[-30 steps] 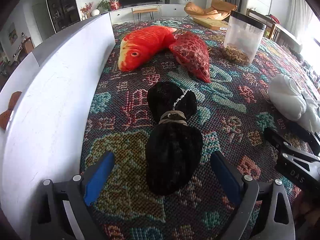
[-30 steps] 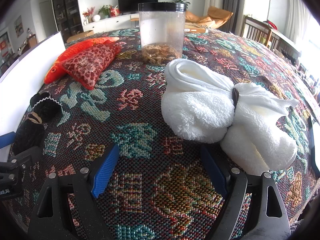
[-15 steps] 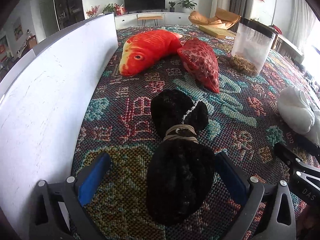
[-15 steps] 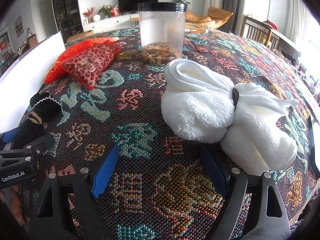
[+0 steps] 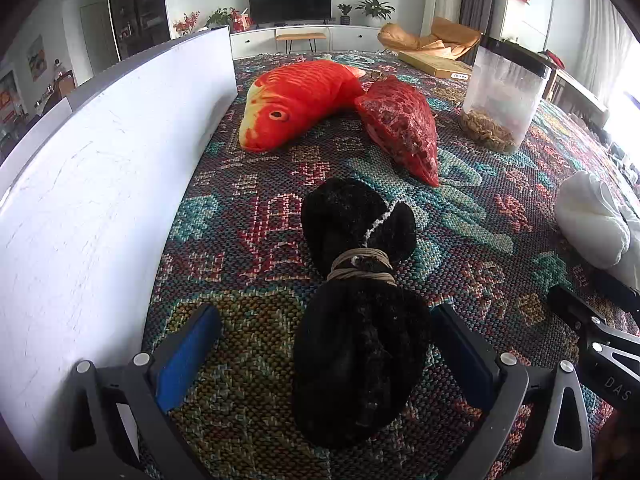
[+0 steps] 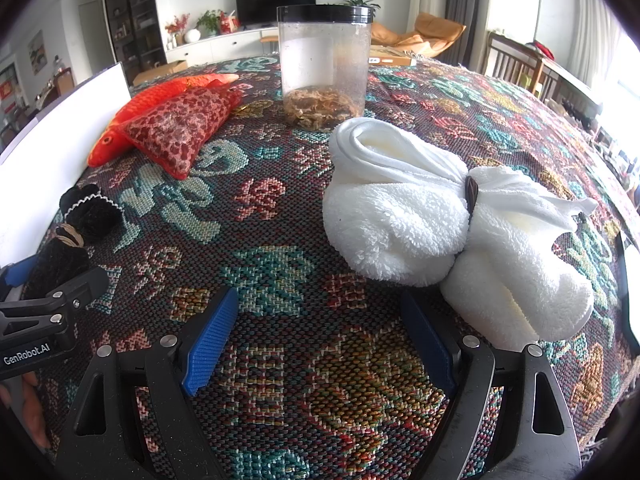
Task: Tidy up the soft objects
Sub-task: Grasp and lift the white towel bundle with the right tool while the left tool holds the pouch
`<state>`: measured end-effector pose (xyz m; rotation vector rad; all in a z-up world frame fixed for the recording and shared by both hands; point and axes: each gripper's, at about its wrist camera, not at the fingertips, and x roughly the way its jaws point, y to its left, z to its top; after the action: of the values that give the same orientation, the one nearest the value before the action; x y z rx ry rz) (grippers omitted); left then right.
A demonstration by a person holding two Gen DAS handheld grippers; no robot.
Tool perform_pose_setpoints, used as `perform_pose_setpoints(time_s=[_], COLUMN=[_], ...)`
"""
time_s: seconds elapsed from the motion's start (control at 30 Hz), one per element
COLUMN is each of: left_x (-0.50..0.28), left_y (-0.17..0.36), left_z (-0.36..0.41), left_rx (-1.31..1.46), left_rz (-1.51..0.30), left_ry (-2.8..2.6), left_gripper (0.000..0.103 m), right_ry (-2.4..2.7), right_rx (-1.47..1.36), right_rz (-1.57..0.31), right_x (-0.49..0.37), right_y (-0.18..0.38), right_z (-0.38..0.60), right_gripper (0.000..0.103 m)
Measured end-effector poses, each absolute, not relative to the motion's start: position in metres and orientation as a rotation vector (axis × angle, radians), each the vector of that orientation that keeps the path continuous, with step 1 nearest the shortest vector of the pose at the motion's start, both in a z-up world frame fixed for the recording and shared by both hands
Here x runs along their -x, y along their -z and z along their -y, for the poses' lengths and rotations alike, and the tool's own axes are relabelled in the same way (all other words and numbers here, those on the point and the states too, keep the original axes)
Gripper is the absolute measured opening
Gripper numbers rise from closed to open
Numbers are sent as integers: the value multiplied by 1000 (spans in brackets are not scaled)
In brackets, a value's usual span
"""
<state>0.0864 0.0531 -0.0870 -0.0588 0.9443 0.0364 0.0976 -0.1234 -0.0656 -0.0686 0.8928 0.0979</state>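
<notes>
Table (image 6: 280,380) under patterned woven cloth; living room behind. Clear jar (image 6: 324,64) holds dried bits. Left hand-held gripper (image 5: 320,360) released, straddling black bundle (image 5: 356,356). Right hand-held gripper (image 6: 320,336) released, near white towel (image 6: 400,216).

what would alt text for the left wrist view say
Open left gripper straddles a black tied cloth bundle on a patterned tablecloth, its pads not touching it. Beyond lie an orange fish plush, a red mesh pouch and a clear jar.
</notes>
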Motion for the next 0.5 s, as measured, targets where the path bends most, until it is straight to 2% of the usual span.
perform_pose_setpoints(time_s=[0.37, 0.5], left_x=[-86, -86], left_y=[87, 87], left_z=[-53, -53], left_rx=[59, 59], left_rz=[-944, -944], left_ry=[-36, -36], left_gripper=[103, 103], right_ry=[-126, -364], right_rx=[58, -127], right_rz=[-894, -864], right_x=[-95, -80], right_y=[63, 31], right_z=[124, 142], right_gripper=[86, 85])
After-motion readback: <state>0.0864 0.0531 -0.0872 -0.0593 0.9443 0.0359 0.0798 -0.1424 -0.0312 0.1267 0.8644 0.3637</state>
